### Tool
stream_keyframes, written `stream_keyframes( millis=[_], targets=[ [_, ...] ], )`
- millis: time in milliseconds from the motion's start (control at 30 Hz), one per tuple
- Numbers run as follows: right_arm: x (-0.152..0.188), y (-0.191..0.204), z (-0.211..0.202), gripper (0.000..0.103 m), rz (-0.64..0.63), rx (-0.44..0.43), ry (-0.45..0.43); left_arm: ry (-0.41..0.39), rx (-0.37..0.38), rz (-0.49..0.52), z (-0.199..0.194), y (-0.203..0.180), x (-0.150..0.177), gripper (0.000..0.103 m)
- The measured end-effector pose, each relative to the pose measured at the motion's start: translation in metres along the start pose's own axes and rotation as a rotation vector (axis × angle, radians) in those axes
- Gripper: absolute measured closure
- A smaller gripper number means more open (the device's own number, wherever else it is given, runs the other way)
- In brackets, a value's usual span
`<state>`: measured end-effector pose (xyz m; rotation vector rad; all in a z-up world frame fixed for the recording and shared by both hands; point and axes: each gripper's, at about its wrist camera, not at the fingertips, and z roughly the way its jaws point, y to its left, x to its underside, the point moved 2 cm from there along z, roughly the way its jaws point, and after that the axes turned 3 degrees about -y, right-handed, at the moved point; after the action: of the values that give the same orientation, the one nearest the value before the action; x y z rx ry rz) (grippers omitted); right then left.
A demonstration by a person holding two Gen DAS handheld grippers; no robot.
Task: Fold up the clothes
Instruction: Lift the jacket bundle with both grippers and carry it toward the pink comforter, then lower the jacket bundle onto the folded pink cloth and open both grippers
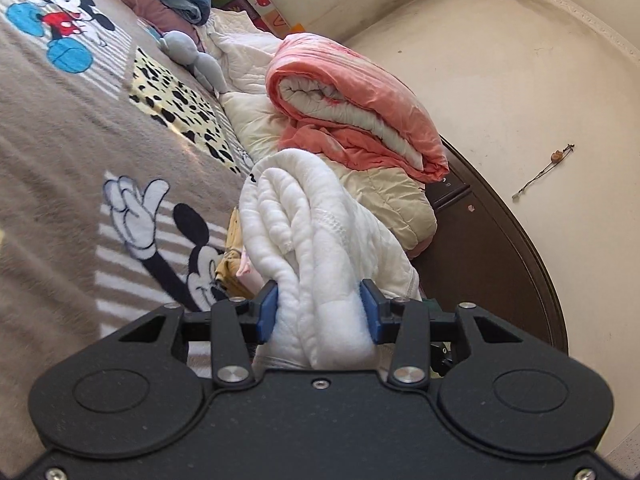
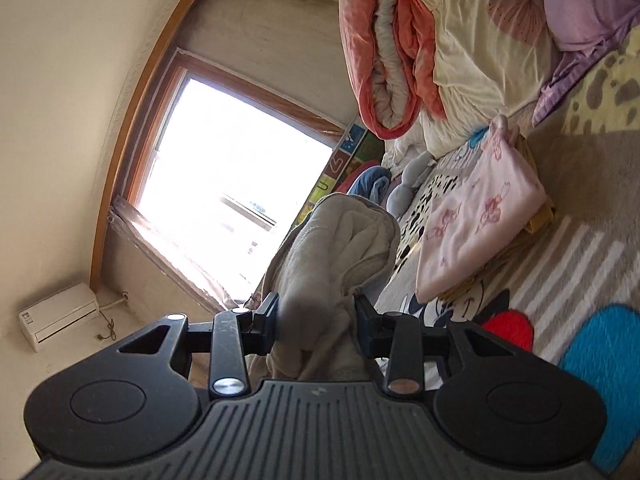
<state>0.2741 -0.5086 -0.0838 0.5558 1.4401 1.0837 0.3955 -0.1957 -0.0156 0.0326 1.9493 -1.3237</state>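
White fleecy garment is bunched between the pads of both grippers: left gripper and right gripper each pinch a thick wad, held up off the blanket. Looks like mid-carry, fold prob done. Next: lower it w/ both ends level onto the pink folded pile, then let go.

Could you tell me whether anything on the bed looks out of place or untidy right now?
Little stands out. The white fleece garment is bunched thickly in the left gripper, and the right gripper clamps a similar wad, so it is not flat. The pink folded garment lies neatly on its stack on the blanket.
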Motion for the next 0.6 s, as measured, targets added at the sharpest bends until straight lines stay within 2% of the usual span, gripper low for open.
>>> stream_keyframes(
  millis=[267,400,433,500,533,600],
  targets=[
    [-0.06,-0.044,0.034,0.063,-0.012,0.028,-0.107,0.014,0.092,0.065,0.101,-0.007,-0.041,0.063],
    [-0.077,-0.069,0.043,0.063,0.017,0.041,-0.155,0.019,0.125,0.034,0.133,0.01,-0.036,0.063],
    [-0.08,-0.074,0.044,0.063,0.019,0.049,-0.163,0.023,0.106,0.028,0.141,0.017,-0.032,0.063],
    [-0.085,-0.083,0.048,0.063,0.0,0.122,-0.158,0.06,-0.02,0.055,0.161,0.035,-0.02,0.064],
    [-0.083,-0.091,0.052,0.062,0.0,0.179,-0.143,0.091,-0.106,0.051,0.17,0.048,-0.013,0.064],
    [-0.077,-0.11,0.063,0.062,0.022,0.304,-0.093,0.077,-0.111,-0.017,0.171,0.07,-0.004,0.063]
  ],
)
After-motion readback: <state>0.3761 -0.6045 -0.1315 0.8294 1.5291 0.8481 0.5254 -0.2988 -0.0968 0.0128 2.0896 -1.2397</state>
